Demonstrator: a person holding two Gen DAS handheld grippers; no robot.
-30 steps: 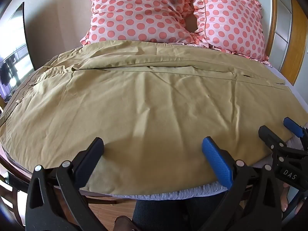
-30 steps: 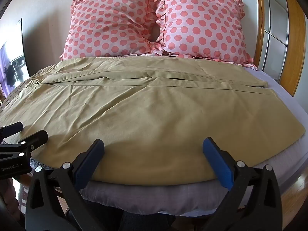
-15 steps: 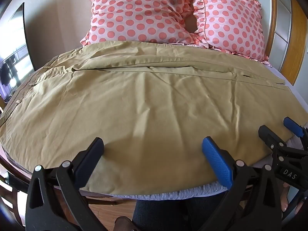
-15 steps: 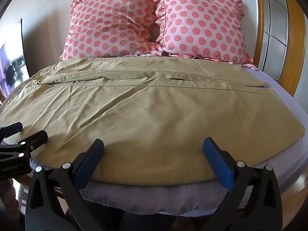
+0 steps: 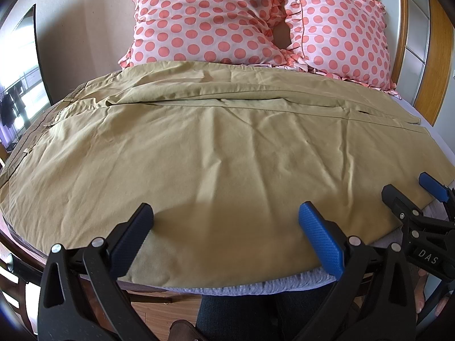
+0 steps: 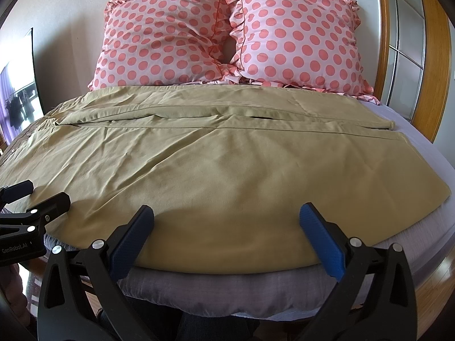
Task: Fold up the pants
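Across the last second, nothing in either view is changing. The pants [image 5: 221, 153] are lying exactly where they lay a second ago, and both grippers are holding the same stations at the near edge. The judgement drawn from this is that the fold is not yet begun and the operator is pausing ahead of the first grasp.

The pants are lying spread flat across the bed [image 6: 443, 176], waistband toward 9 o'clock and leg hems toward 3 o'clock, with one leg lying toward the 12 o'clock side and the other toward the 6 o'clock side. The two polka-dot pillows [image 6: 227, 34] are standing at 12 o'clock, just behind the far leg.

The left gripper [image 5: 224, 233] is hovering over the near hem at 6 o'clock in its own view, jaws standing wide apart and holding nothing. The right gripper [image 6: 226, 233] is doing the same in its view, jaws likewise apart and empty. Each unit is also showing in the other camera: the right gripper at 4 o'clock in the left view, the left gripper at 8 o'clock in the right view.

Legible markings: "DAS" is reading on the right gripper body in the left wrist view. "GenRobot.AI" is reading on the left gripper body in the right wrist view. No label is showing on the pants.
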